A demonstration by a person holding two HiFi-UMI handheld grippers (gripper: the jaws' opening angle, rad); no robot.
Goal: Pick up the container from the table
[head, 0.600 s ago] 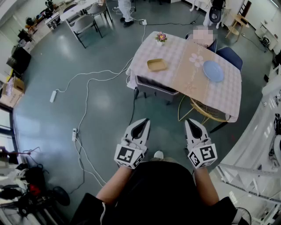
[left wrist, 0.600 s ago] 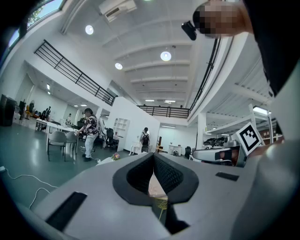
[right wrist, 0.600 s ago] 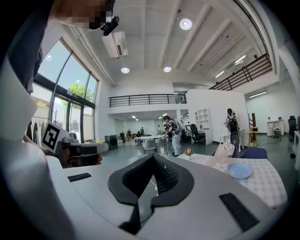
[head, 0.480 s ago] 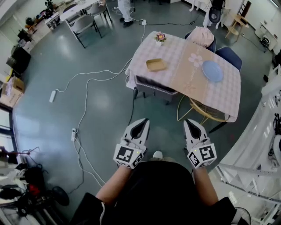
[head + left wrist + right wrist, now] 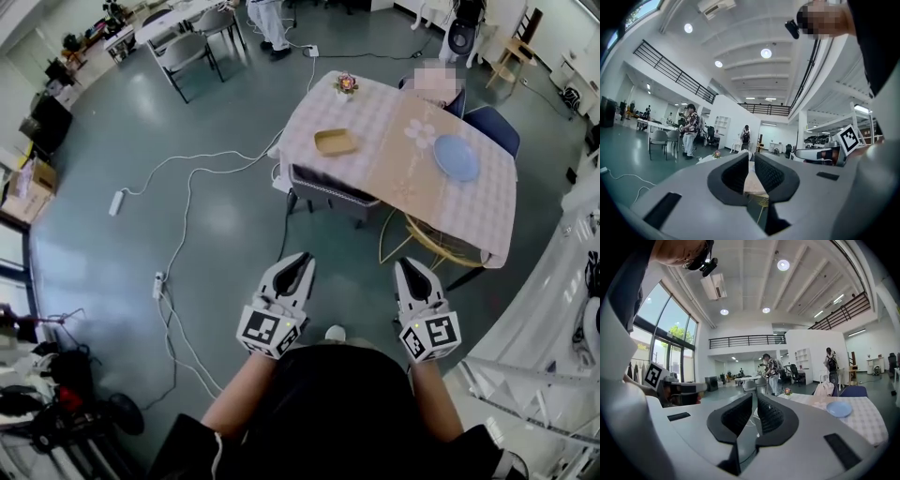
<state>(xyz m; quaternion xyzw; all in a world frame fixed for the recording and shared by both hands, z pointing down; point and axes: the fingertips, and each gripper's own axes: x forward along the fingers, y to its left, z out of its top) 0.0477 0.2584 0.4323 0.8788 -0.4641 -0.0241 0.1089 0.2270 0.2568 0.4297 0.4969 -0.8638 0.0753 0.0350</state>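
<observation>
Listener: Containers in view, and their contents?

Describer: One shallow tan container (image 5: 335, 141), rectangular with a low rim, looks empty. It sits on the checked-cloth table (image 5: 384, 131), near the table's left edge and well ahead of both grippers.

Listener: What else, counted?

Describer: One blue plate (image 5: 456, 157) and one small flower pot (image 5: 347, 83) share that table, each apart from the container. Two grippers: left gripper (image 5: 300, 260) and right gripper (image 5: 411, 266), each with jaws pressed together, holding nothing.
</observation>
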